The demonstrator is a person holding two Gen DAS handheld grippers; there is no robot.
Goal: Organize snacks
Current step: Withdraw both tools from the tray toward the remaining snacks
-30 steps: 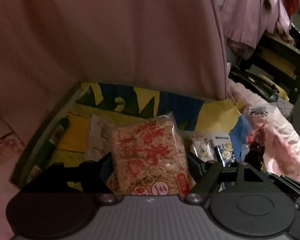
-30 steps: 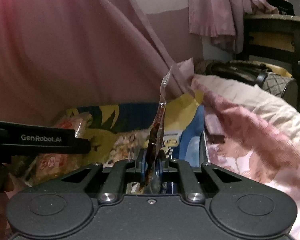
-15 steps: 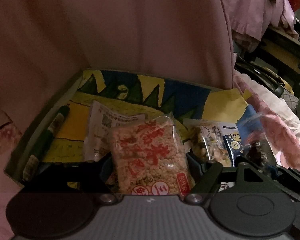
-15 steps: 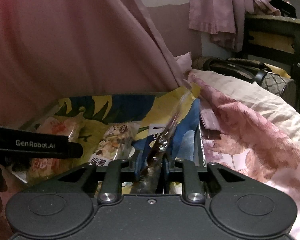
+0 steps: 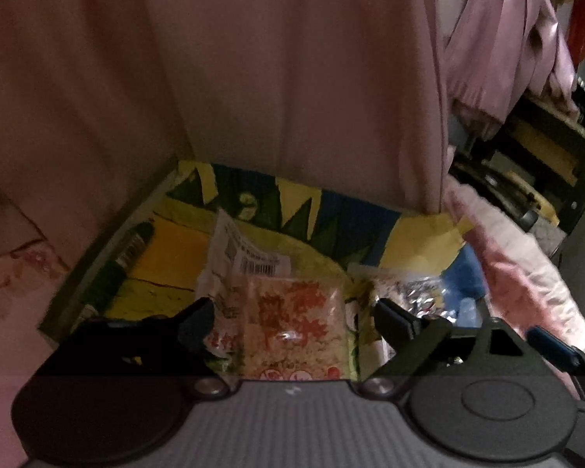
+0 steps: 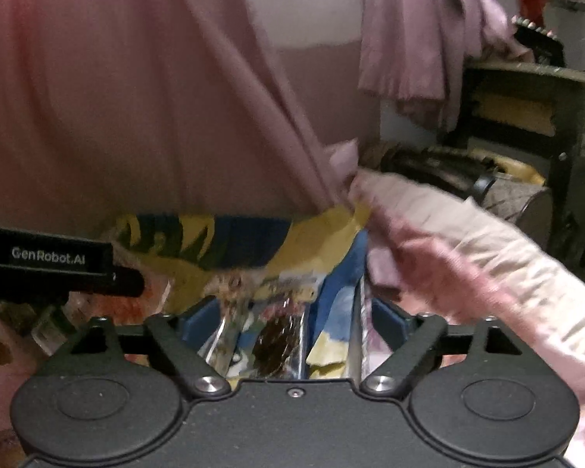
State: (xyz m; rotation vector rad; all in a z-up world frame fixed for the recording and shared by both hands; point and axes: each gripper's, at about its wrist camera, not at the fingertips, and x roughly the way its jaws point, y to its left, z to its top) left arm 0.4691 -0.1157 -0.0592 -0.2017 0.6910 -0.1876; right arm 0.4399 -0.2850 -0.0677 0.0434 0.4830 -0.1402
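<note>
The clear glossy plastic packet of puffed-rice snack with red print (image 5: 292, 327) shows a grainy filling through its smooth film. The crinkled silver foil-like wrapper holding a dark snack (image 6: 273, 335) glints. The yellow, blue and green printed cardboard box (image 5: 331, 210) looks matt. The pink curtain cloth (image 5: 292, 78) hangs soft and dull. The black matt plastic left gripper (image 5: 292, 316) has bright metal pivot screws.

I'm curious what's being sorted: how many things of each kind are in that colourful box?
Puffed rice packet: 1
White barcoded packet: 1
Speckled packet, blurred: 1
Shiny dark-snack packet: 1
Dark green tube: 1
Total: 5 discernible; blur may hide more.
</note>
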